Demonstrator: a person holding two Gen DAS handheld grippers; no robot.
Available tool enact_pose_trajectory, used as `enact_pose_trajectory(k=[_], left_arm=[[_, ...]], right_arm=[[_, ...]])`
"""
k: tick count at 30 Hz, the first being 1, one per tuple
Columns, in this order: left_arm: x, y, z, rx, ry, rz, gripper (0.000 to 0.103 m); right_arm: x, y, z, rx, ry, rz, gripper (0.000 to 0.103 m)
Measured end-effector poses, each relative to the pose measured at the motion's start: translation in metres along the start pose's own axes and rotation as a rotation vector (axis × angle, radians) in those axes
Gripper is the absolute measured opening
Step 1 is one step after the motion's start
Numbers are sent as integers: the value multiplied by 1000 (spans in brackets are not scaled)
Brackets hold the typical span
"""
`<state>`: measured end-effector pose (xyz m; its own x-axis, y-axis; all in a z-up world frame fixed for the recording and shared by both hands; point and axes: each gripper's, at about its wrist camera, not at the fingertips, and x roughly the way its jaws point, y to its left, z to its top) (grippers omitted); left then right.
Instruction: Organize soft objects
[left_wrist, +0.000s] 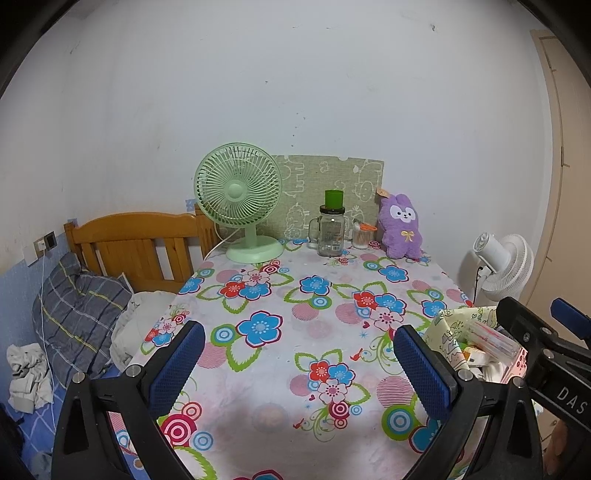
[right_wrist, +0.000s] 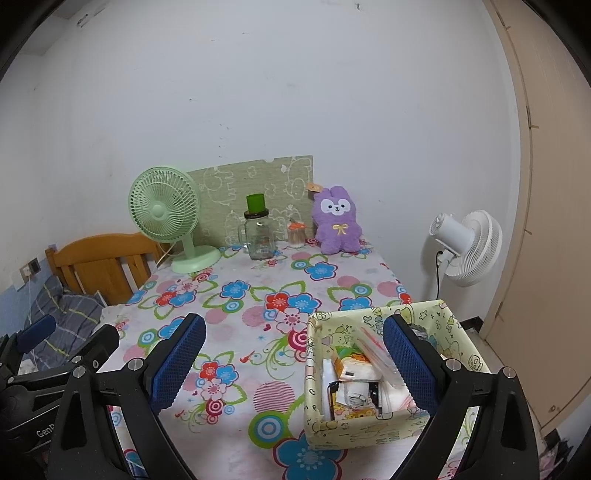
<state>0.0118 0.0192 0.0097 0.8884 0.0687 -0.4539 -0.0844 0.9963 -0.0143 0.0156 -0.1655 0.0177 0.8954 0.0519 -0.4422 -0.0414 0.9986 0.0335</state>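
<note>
At the far end of the flowered tablecloth (right_wrist: 258, 295), against the wall, the purple plush rabbit (right_wrist: 338, 221) sits upright, just beside a small ribbed glass (right_wrist: 296, 236) and near a glass jar with a green cap (right_wrist: 258, 232). It looks like the soft thing still to be put away, while the patterned fabric box (right_wrist: 458, 332) stands at the near right corner, already holding packets and papers. Both tongs hang over the near edge with their blue pads spread wide and nothing between them: the left gripper (left_wrist: 299, 365) over bare cloth, the right gripper (right_wrist: 295, 358) straddling the box's left wall. I judge the right one is better placed for the reach; it should travel up the right side, take the rabbit across its belly from the front, and squeeze gently, since plush gives and can slip. Lift it straight up before drawing back, so the glass is not nudged. The middle of the table is open; the right table edge is close to the rabbit, and a white floor fan (right_wrist: 469, 247) stands beyond it.
</note>
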Motion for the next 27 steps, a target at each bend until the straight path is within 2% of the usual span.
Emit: enact_pose_trajectory(k=[27], left_arm=[[4, -2, 1, 1, -5, 7, 103]], right_arm=[[5, 1, 1, -5, 5, 0, 98]])
